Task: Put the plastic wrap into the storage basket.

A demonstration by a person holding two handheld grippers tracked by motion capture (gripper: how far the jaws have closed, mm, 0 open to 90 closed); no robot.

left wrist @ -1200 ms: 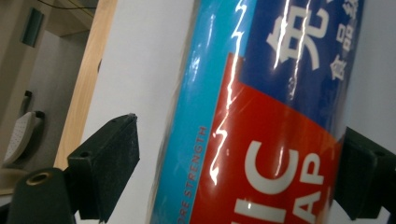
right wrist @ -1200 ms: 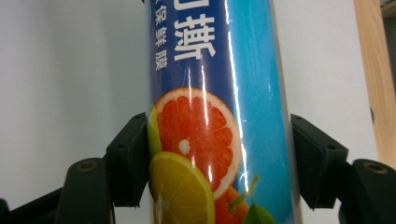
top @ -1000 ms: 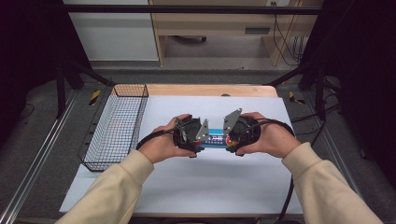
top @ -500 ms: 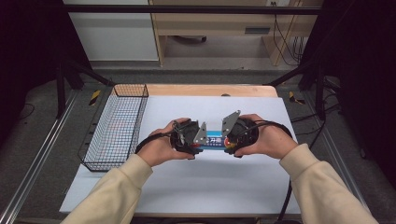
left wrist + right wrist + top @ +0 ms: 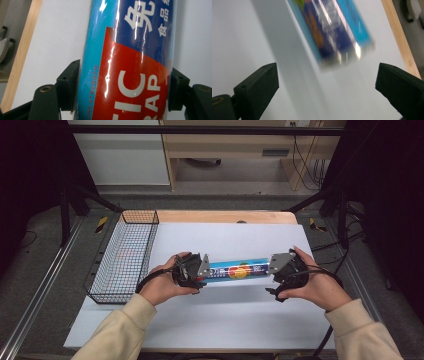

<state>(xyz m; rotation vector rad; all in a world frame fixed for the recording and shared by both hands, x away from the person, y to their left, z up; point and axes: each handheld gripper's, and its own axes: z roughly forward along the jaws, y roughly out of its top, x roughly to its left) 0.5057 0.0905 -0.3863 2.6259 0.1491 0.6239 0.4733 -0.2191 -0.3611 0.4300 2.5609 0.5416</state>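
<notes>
While the long blue box of plastic wrap (image 5: pixel 235 270) is kept level just above the white counter (image 5: pixel 225 320), its left end is clamped by the left gripper (image 5: pixel 200 272), which is held in the person's left hand (image 5: pixel 162 285). In the left gripper view the box (image 5: pixel 130 62) is seen between the two black jaws, and both pads are pressed against its sides, so a firm hold on the box is shown; these jaws have just been closing on it. The box runs from left to right across the middle of the counter in the high view, with its far end pointed toward the right gripper (image 5: pixel 276 266). This end is not touched by the right gripper, whose jaws have just been opening and are now spread wide. In the right gripper view the end of the box (image 5: pixel 334 32) is seen blurred, ahead of the jaws and above the gap between them, apart from both pads. A wire basket (image 5: pixel 122 255) is placed at the left edge of the counter, near the left hand but apart from the box.
</notes>
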